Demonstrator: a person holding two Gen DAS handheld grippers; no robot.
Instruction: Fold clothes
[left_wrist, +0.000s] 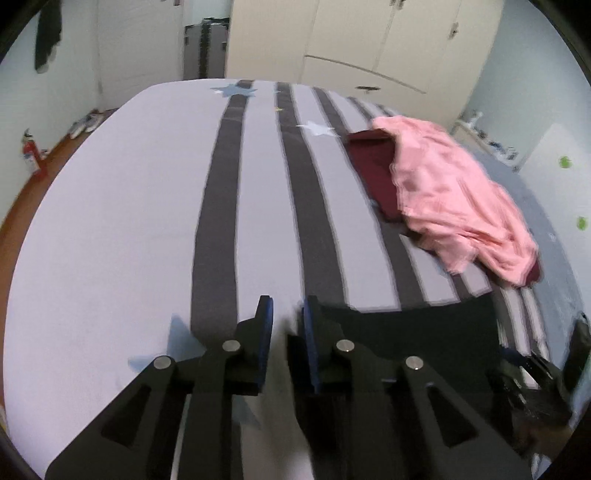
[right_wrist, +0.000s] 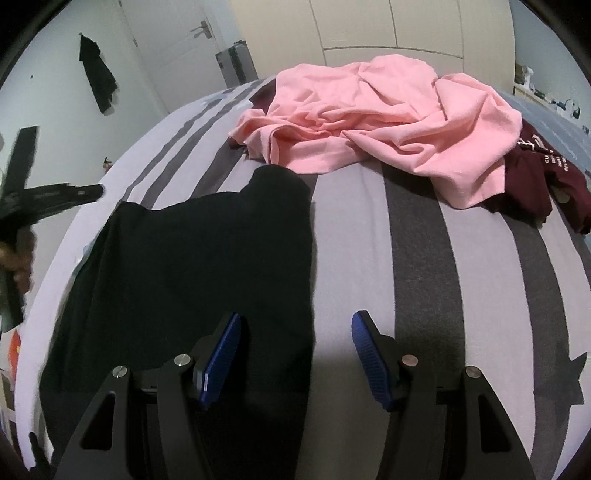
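Blue-padded fingers of the right gripper (right_wrist: 295, 354) fill the bottom of the right wrist view, spread well apart with nothing pinched between them. They hang over the near right edge of a black garment (right_wrist: 192, 280); the left-hand pad sits above the dark cloth and the other above the bare bedsheet (right_wrist: 417, 258). Whether either pad touches what lies under it cannot be told.

No box, basket or drawer holds any clothing; every piece lies loose on the bed, whose sheet is pale lilac with dark grey stripes and a few stars.

Seen from the left wrist view, the left gripper (left_wrist: 288, 310) has its jaws parted by only a narrow slit, and nothing is caught in that gap. It hovers over the striped sheet, with the black garment's edge (left_wrist: 413, 332) just beside its right-hand finger.

From the right wrist view the black garment lies flat and spread out on the near left part of the bed. Beyond it, a crumpled pink garment (right_wrist: 369, 122) rests in a heap near the far side, lying partly over a maroon garment (right_wrist: 539, 184) with white lettering that pokes out at its right end. At the left border a person's hand (right_wrist: 16, 258) grips the handle of the other tool.
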